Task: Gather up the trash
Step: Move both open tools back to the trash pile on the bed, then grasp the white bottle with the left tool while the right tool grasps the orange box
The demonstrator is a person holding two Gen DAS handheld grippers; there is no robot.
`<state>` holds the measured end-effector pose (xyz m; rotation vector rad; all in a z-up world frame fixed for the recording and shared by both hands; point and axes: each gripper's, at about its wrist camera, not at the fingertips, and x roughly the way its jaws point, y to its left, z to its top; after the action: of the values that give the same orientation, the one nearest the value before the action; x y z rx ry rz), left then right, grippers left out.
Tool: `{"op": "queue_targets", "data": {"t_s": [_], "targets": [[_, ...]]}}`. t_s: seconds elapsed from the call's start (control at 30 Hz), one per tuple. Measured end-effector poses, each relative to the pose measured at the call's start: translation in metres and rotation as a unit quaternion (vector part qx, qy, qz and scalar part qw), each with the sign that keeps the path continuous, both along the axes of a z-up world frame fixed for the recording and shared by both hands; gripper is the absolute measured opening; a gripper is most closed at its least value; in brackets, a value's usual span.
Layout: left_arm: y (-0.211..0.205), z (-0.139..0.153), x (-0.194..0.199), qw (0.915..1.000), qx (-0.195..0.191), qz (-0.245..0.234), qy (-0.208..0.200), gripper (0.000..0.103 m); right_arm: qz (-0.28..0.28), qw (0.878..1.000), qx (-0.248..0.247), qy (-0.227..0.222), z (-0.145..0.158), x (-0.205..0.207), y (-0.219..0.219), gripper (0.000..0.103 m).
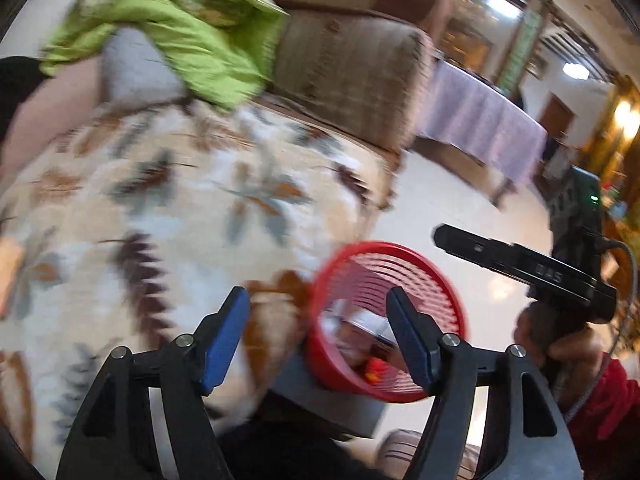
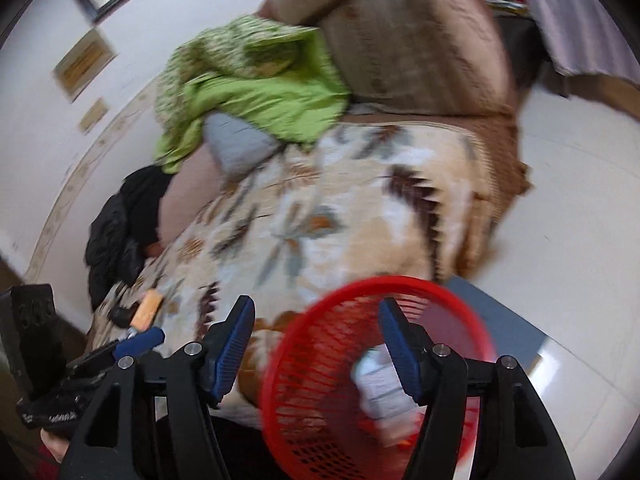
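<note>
Both grippers [image 1: 316,336] [image 2: 316,340] spread empty above patterned sofa blanket [image 2: 320,208], red basket [image 2: 320,392] on pale floor [image 2: 580,200].

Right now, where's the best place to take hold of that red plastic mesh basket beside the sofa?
Grip the red plastic mesh basket by its thin top rim, coming from above with one finger inside and one outside. The wide round body looks too broad for the jaws, and its open mouth faces up.

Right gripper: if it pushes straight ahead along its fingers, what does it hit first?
Most likely the red basket: its rim and mesh wall fill the space between the open right gripper fingers. Beyond it lies the patterned blanket on the sofa. Motion blur makes depth uncertain.
</note>
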<state>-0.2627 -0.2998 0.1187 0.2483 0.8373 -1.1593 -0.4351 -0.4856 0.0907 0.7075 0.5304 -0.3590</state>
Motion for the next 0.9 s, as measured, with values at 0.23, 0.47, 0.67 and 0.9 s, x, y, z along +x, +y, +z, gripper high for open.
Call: {"op": "queue_targets", "data": {"t_s": [0.23,0.47,0.67,0.9], "targets": [[0.093,0.016,0.059,0.9897,-0.014,0.138,-0.035,0.070,0.118,0.993,-0.009,-0.011,0.011,0.097,0.066,0.069],[0.182,0.000,0.133,0.9613,0.015,0.272,-0.037,0.070,0.225,0.974,-0.017,0.013,0.013,0.201,0.143,0.069],[0.265,-0.034,0.206,0.9150,0.015,0.403,0.018,0.070,0.256,0.964,0.052,0.045,-0.009,0.292,0.181,0.069],[0.305,-0.057,0.236,0.8888,0.012,0.456,0.048,0.070,0.245,0.954,0.150,0.081,-0.056,0.394,0.206,0.069]]}}
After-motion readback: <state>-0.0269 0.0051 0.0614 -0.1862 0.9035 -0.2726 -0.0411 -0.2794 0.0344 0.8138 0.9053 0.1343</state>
